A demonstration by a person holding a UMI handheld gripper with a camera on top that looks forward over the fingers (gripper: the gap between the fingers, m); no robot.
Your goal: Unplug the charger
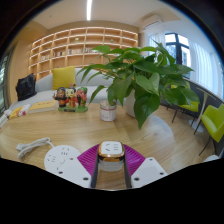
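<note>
Pale wood forms the table (150, 125) over which the gripper (111, 163) is held low and level, its two white fingers pointed forward across the surface. To the left, a white power strip (60, 157) is seen lying flat just beside the left finger, with a white cable (30, 146) curled beyond it. Between the purple pads (91, 158), a white charger (111, 151) with an orange-marked top is enclosed closely on both sides, and the fingers appear clenched on it. Further back, a leafy potted plant (135, 75) is set on the table, and to the right a yellow-green chair (212, 122) is placed.
</note>
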